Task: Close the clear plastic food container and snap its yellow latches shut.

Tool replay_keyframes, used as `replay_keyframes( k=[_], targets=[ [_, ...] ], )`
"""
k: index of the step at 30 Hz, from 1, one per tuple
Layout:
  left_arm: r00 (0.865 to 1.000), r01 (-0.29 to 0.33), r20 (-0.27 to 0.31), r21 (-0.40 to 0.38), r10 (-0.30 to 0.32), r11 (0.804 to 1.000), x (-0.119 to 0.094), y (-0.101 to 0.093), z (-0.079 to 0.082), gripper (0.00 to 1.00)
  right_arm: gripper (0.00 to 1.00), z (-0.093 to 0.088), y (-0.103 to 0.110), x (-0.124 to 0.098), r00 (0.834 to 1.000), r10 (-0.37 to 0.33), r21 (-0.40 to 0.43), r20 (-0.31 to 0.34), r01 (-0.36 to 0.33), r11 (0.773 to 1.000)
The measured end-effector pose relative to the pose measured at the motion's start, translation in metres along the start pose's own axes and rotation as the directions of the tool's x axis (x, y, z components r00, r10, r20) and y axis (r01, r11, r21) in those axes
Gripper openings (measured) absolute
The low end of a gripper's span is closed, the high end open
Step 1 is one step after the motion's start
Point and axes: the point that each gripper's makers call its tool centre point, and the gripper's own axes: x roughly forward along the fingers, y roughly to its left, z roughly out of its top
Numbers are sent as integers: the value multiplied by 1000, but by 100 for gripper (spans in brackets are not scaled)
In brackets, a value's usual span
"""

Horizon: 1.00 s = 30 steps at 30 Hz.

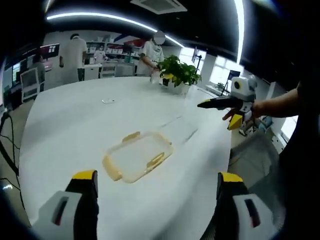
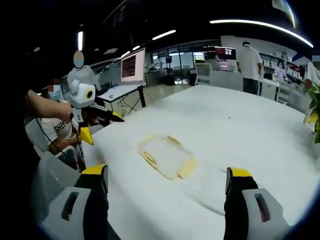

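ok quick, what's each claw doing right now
left claw: open, holding nothing
right claw: open, holding nothing

I am in an open-plan office or lab. My large white worktop [image 1: 100, 125] carries a potted plant [image 1: 178, 72]. Beyond it stand desks with monitors [image 2: 132, 65], shelves [image 1: 107, 50] along the wall, people [image 1: 75, 55] standing, and ceiling strip lights [image 1: 100, 17].

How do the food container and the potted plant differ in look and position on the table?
The food container is low, flat and clear with yellow latches; the potted plant stands tall, green and leafy. In the left gripper view the container lies nearer the gripper, while the plant sits farther back. Both rest on the white table, untouched.
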Motion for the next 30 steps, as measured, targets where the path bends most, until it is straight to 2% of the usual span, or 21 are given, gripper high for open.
replay_keyframes(
  k=[5, 16, 24, 30],
  targets=[
    [999, 39, -6, -21, -39, 999, 4, 4, 1, 97, 96, 4, -2, 6, 1000, -7, -3, 1, 7, 1000],
    [997, 66, -49, 6, -65, 998, 14, 20, -1, 95, 96, 10, -3, 29, 1000, 10, 0, -10, -10, 1000],
    [996, 72, -52, 14, -71, 997, 21, 30, 2, 95, 96, 16, -5, 37, 1000, 25, -6, -13, -26, 1000],
    [991, 101, -91, 43, -97, 994, 27, 36, -5, 95, 94, 16, -9, 44, 999, 32, -10, -36, -33, 999]
  ],
)
